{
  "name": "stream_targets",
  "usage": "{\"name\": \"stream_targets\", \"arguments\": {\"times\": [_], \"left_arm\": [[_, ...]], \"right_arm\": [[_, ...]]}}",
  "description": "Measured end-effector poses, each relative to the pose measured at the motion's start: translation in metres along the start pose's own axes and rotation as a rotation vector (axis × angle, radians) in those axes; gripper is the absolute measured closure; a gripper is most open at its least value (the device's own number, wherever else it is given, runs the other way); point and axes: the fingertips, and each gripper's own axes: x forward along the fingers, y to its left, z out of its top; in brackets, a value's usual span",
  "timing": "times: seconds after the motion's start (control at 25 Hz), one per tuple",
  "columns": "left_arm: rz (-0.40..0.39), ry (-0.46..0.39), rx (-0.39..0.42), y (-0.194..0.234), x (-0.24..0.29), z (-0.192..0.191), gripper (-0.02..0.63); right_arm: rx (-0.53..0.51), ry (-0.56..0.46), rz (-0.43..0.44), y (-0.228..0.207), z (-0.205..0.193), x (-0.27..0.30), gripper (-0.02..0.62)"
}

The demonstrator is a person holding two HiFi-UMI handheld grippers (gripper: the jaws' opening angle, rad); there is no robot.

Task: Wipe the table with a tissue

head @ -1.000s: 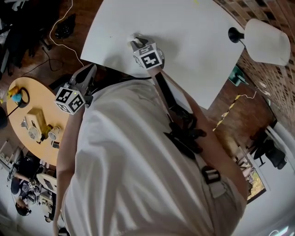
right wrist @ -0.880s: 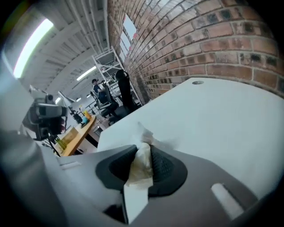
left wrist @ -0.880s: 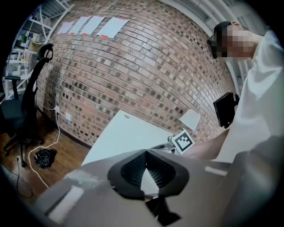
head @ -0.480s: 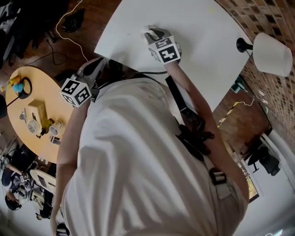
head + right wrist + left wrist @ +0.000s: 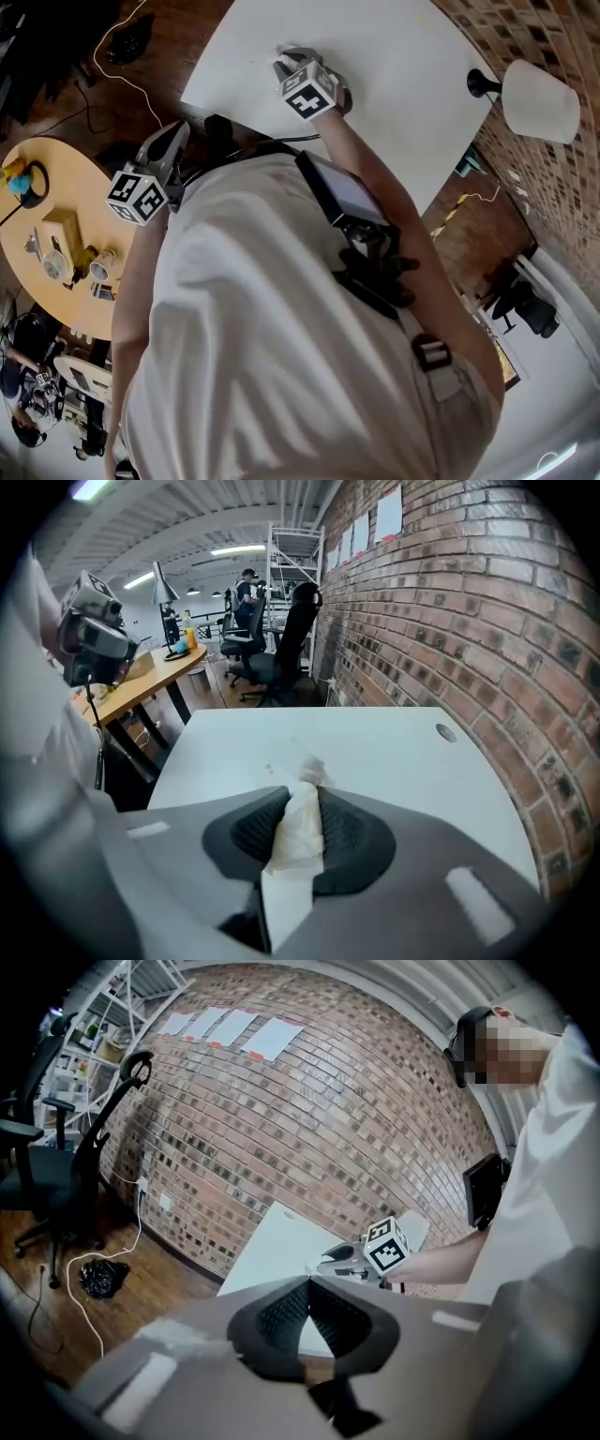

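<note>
Seen from the head view, the person's white shirt (image 5: 272, 337) fills the middle and the lower half. The white bench (image 5: 412, 84) spreads from 12 to 2 o'clock, with brick floor or wall showing past its edge at 3 o'clock. A round wooden bench (image 5: 47, 202) carrying small items sits at 9 o'clock. A white lamp shade (image 5: 539, 101) on a black base stands at 2 o'clock, by the white bench's far corner. The right gripper (image 5: 289, 64) reaches over the white bench at 12 o'clock. Its fingers (image 5: 258, 832) are closed on a white tissue (image 5: 300, 827), which is pinched upright between them. The tissue's crumpled end pokes out past the fingertips toward the bench top; whether it touches cannot be told. The left gripper (image 5: 307, 1282) hangs off the bench at 10 o'clock, over dark wooden floor. Its fingers (image 5: 281, 1321) are pressed together with nothing between them.
</note>
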Motion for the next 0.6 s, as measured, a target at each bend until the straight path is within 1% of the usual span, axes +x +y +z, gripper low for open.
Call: {"name": "stream_targets", "arguments": {"times": [0.08, 0.44, 0.52, 0.56, 0.6], "left_arm": [[-0.004, 0.004, -0.001, 0.001, 0.001, 0.0, 0.6], [-0.009, 0.03, 0.006, 0.003, 0.007, 0.003, 0.6], [-0.011, 0.031, 0.007, 0.001, 0.011, 0.005, 0.6], [-0.013, 0.033, 0.01, -0.001, 0.014, 0.006, 0.6], [-0.017, 0.036, 0.015, -0.003, 0.016, 0.007, 0.6]], "right_arm": [[-0.009, 0.007, -0.004, -0.001, 0.0, 0.003, 0.515], [0.023, 0.025, -0.028, -0.014, -0.008, 0.013, 0.515], [0.054, 0.017, -0.035, -0.023, -0.016, 0.013, 0.515], [0.09, 0.007, -0.036, -0.028, -0.022, 0.013, 0.515], [0.15, -0.009, -0.034, -0.035, -0.027, 0.012, 0.515]]}}
